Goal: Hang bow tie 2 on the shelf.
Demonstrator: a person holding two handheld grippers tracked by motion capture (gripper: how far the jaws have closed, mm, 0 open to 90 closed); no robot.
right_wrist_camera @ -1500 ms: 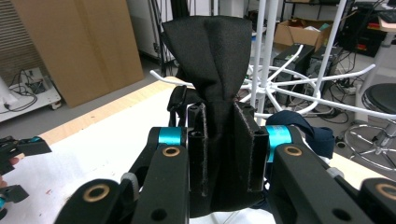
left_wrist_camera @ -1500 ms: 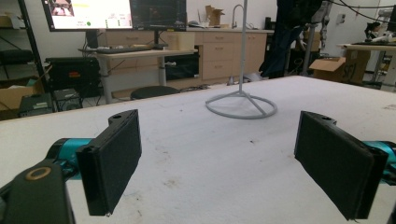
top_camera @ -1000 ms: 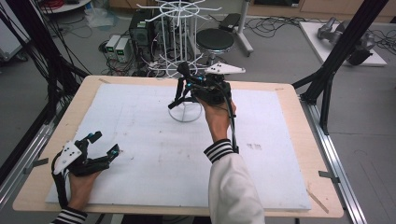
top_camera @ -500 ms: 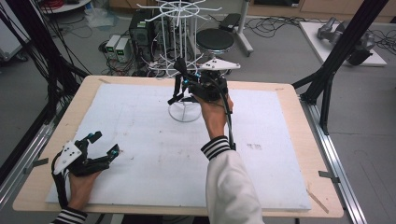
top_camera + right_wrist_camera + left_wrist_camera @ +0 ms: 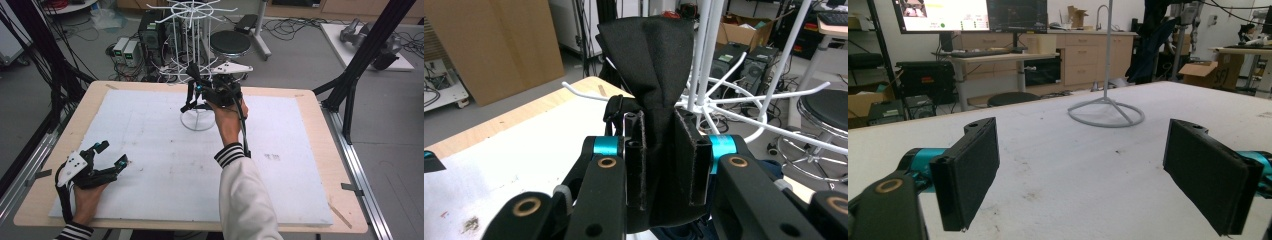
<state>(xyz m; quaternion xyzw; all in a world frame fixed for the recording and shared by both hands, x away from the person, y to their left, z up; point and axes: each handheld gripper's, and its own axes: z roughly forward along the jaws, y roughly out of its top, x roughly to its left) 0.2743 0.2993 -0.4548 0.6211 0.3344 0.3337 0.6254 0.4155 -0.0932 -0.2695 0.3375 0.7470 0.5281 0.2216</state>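
Observation:
A black piece of cloth (image 5: 659, 60) stands bunched upright between the pads of my right gripper (image 5: 666, 160), which is shut on it. A thin metal wire loop (image 5: 625, 122) shows at the cloth's left side. In the high view the right gripper (image 5: 195, 90) hovers above the table's far middle, right at the white wire rack (image 5: 195, 30), and the black cloth (image 5: 192, 74) sticks up among the rack's lower arms. The rack's white arms (image 5: 744, 100) fan out just behind the cloth. My left gripper (image 5: 112, 153) rests open at the near left, nothing between its pads (image 5: 968, 170).
The rack stands on a white ring base (image 5: 198, 121), also seen ahead of the left gripper as a ring base (image 5: 1106, 112). A white mat (image 5: 150, 150) covers the wooden table (image 5: 320, 130). Black frame poles (image 5: 370, 55), a stool (image 5: 230, 44) and computers (image 5: 150, 35) stand beyond it.
The right gripper has crept slightly away from me toward the rack, still shut on the black cloth. The left gripper has stayed put.

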